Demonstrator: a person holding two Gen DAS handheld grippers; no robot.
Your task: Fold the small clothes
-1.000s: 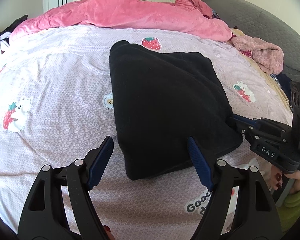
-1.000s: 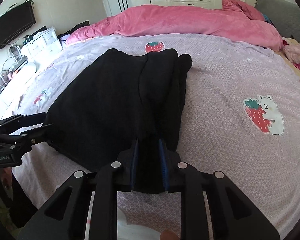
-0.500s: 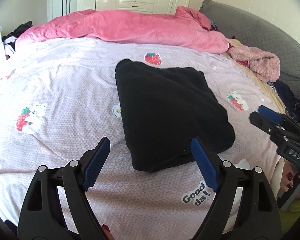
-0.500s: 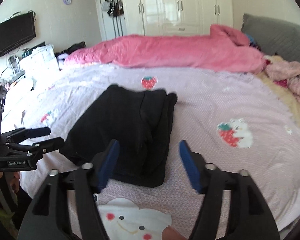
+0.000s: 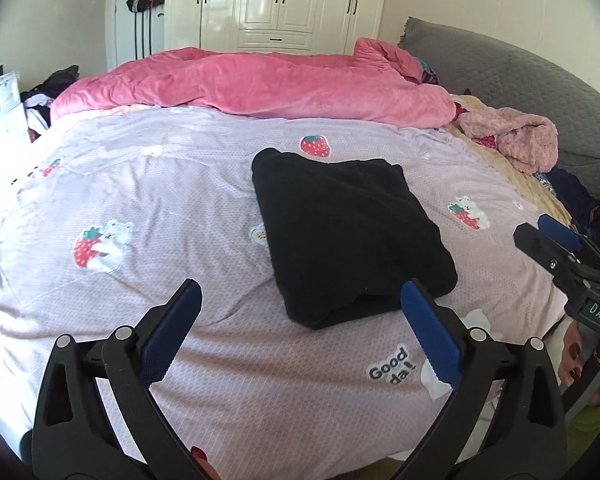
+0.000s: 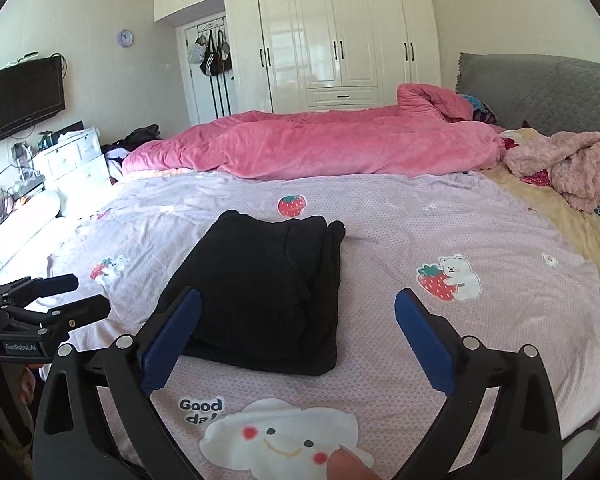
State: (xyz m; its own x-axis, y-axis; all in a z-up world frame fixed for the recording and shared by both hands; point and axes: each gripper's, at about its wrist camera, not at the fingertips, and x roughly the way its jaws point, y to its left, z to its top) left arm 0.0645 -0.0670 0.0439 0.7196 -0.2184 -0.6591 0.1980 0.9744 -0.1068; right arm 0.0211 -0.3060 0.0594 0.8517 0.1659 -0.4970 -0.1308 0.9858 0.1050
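The folded black garment point(image 5: 348, 236) lies on the bed point(image 5: 160, 200) near its front edge. Left gripper point(image 5: 300, 332) and right gripper point(image 6: 298, 328) fingers are opening wide (nothing between them).

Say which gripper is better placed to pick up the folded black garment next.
Right, probably, though it is close. The right gripper, jaws opening and empty, frames the garment's near edge. The left gripper, also opening and empty, has only its corner between the fingers.

A black garment point(image 5: 348, 232) is lying on a lilac sheet point(image 5: 172, 200) showing strawberry prints, beside a pink quilt point(image 5: 260, 84).
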